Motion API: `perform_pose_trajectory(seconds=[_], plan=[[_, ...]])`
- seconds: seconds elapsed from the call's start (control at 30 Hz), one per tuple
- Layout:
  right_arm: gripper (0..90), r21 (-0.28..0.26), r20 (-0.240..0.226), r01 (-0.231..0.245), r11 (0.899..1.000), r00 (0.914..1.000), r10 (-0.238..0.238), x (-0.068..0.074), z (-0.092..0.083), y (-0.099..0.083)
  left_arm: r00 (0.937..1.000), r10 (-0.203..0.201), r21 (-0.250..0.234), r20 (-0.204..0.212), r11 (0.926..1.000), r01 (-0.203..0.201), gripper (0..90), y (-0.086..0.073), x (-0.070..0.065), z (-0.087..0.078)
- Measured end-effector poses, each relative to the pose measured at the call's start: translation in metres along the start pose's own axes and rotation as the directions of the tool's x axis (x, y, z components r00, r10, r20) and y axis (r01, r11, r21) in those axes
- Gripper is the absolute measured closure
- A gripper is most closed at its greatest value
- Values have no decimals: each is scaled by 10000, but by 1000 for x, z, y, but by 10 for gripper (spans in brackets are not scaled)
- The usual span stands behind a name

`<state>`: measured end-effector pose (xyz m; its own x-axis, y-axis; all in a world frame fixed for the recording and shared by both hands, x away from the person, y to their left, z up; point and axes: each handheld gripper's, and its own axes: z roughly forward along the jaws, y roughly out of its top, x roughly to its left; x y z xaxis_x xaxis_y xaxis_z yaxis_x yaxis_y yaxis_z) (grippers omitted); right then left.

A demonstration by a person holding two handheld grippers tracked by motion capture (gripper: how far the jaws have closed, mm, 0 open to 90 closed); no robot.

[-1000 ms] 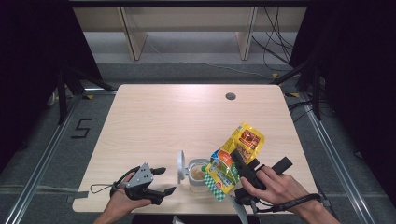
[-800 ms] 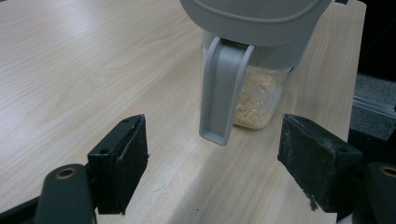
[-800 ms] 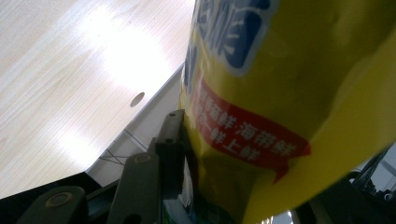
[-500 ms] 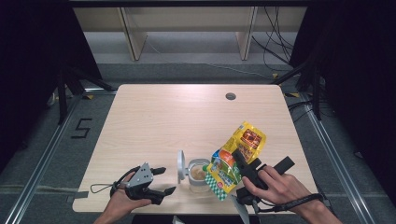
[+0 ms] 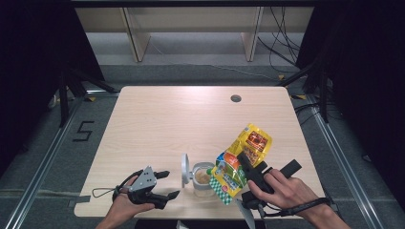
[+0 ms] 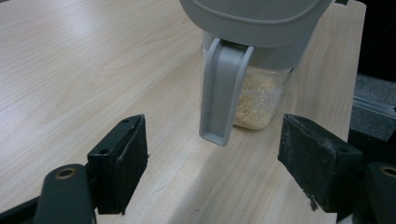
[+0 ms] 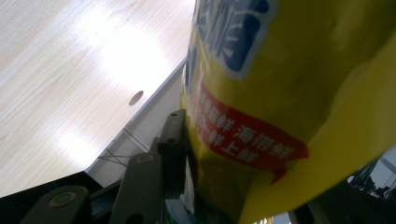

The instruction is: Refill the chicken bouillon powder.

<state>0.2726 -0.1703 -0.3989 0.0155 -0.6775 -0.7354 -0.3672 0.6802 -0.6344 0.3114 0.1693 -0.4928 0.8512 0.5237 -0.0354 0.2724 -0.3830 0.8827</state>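
Yellow snack bag [image 5: 241, 160] tilts mouth-down toward jar [image 5: 203, 180].

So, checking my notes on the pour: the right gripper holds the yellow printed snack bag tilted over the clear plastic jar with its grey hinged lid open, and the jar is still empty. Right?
Not quite. The clear plastic jar already holds some pale crumbly grains at the bottom, as the left gripper view shows. The rest stands: the right gripper holds the yellow printed snack bag tilted over it, the grey hinged lid open.
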Motion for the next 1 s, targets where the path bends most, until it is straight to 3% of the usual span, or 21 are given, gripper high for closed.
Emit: perform_pose_trajectory(seconds=[0.03,0.13,0.27,0.47,0.87,0.93,1.0], plan=[[610,-23,-41,-141,9999,9999,141,1,0,0,10000,10,-8,-24,10000,-10,234,0,0,0],[611,-99,-23,52,9999,10000,-52,0,1,-1,9998,199,18,-9,9998,-199,234,0,1,0],[611,-7,-44,-142,9999,9999,142,1,0,-2,10000,24,6,-35,10000,-24,234,0,0,0],[612,24,-67,52,10000,10000,-52,1,-1,-2,10000,13,5,-20,10000,-13,234,0,0,0],[627,-42,4,-76,10000,10000,76,1,0,-2,10000,32,4,-37,10000,-32,234,0,0,0],[628,-113,-67,183,9998,9998,-184,0,1,-2,10000,23,9,-32,10000,-23,234,0,0,0],[628,-100,-67,145,9998,9999,-146,0,1,-2,10000,28,4,-36,10000,-28,234,0,0,0]])
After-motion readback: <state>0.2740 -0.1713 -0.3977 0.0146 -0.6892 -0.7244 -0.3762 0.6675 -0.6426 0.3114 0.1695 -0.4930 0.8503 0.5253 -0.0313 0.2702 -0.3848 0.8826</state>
